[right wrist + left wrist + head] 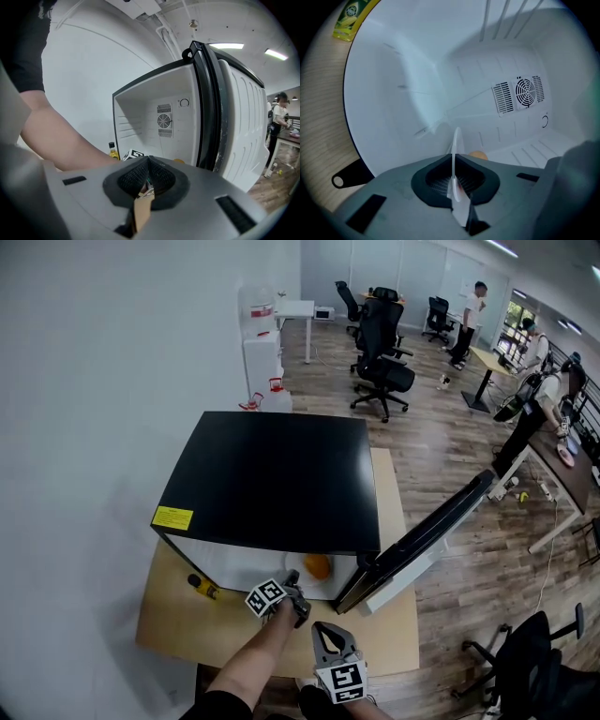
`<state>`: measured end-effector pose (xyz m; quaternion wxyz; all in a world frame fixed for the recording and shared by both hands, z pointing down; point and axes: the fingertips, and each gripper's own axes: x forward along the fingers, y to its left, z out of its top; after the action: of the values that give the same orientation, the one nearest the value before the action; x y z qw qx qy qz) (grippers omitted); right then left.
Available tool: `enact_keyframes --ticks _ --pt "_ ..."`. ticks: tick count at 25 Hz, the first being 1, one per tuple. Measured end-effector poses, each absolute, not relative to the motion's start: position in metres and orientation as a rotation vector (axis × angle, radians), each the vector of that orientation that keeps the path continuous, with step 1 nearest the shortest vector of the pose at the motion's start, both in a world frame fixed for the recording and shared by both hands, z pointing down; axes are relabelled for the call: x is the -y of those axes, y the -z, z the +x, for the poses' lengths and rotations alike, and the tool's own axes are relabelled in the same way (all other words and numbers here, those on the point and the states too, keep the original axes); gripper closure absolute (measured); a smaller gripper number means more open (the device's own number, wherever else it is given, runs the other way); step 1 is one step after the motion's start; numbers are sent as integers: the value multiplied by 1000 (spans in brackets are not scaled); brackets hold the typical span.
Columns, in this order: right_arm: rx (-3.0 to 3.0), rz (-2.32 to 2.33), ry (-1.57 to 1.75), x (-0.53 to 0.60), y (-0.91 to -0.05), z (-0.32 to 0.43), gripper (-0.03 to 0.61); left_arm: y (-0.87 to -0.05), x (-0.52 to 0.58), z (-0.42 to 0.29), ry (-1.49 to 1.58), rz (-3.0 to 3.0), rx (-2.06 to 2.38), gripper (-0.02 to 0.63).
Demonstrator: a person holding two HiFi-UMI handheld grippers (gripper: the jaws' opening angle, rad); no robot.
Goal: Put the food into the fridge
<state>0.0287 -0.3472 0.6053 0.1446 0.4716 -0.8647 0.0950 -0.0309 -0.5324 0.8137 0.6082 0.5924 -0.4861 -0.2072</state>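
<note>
The fridge (pixel 272 474) sits on the table (pixel 178 620), its door (pixel 431 531) swung right so we can reach in. Our left gripper (pixel 294 585) is clamped on a plate (pixel 455 140) by the rim, carrying the orange (pixel 317 565) just inside the opening. The right gripper (pixel 328 632) hangs nearer, pinching a thin brown piece (pixel 142 212), probably next in.

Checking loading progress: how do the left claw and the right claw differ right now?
The left claw is at the mouth of the open fridge; the right claw sits farther back. The left claw pinches the rim of a white plate, the right claw a thin tan piece. Both are shut.
</note>
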Motion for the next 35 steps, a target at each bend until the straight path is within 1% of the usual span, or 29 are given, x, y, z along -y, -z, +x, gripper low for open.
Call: enact_keyframes --ticks 9,12,18,23,30,35 --pt "2495 1365 -240 343 -599 32 518 -810 532 -31 380 1350 1187 592" --pt "2497 1382 -203 342 -597 37 518 -811 533 -29 303 1401 1230 584" --pt "2505 1374 -207 339 -601 42 518 -809 532 -25 41 1550 1364 497" --pt "2511 1356 -204 341 -603 42 518 -810 533 -22 -124 1626 1429 454" --pt "2518 1337 -197 342 -603 40 518 -807 533 -19 -157 1677 1401 377" --pt "2509 1339 -209 337 -606 46 518 -803 532 -25 -163 1702 1409 367"
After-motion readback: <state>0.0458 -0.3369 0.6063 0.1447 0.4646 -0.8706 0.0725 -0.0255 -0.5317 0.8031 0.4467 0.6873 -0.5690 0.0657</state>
